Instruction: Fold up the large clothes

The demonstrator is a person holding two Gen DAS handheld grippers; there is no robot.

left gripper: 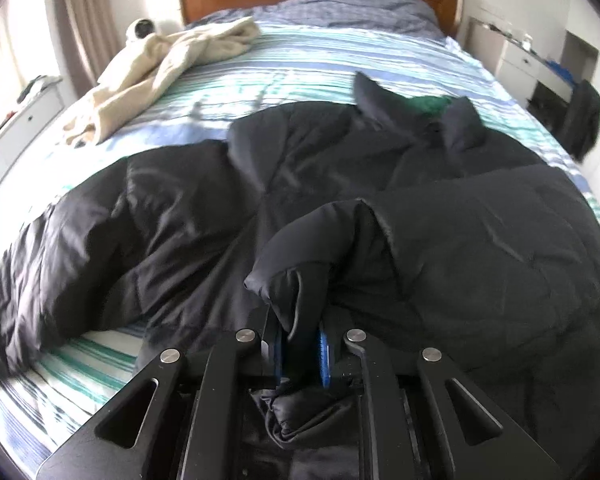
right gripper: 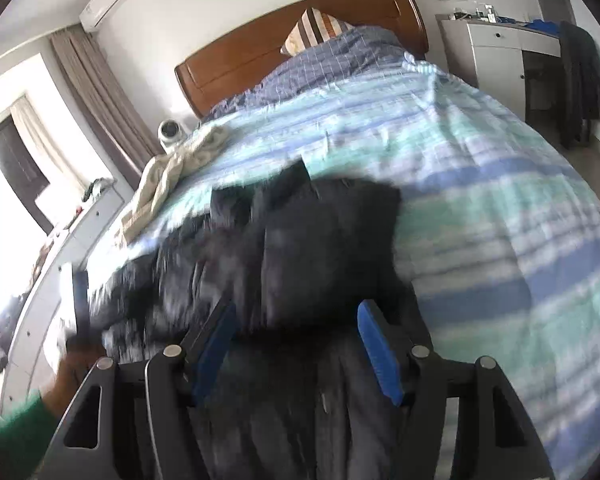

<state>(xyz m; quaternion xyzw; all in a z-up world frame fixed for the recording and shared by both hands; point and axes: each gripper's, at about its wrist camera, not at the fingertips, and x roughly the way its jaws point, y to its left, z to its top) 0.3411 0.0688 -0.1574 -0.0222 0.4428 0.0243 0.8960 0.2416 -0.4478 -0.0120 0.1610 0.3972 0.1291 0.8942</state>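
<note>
A large black padded jacket point(left gripper: 284, 184) lies spread across the striped bed point(left gripper: 300, 68), collar toward the headboard, one sleeve out to the left. My left gripper point(left gripper: 300, 344) is shut on a fold of the jacket's lower edge, black fabric pinched between the blue pads. In the right wrist view, which is motion-blurred, the jacket point(right gripper: 300, 248) lies between the blue pads point(right gripper: 380, 352) of my right gripper point(right gripper: 296, 340). Those fingers stand wide apart around the fabric without pinching it.
A cream garment point(left gripper: 160, 68) lies crumpled at the bed's far left. A blue checked duvet point(left gripper: 340, 12) and a striped pillow point(right gripper: 312, 32) sit by the wooden headboard point(right gripper: 280, 40). White drawers stand on both sides. A dark garment point(right gripper: 580, 80) hangs at right.
</note>
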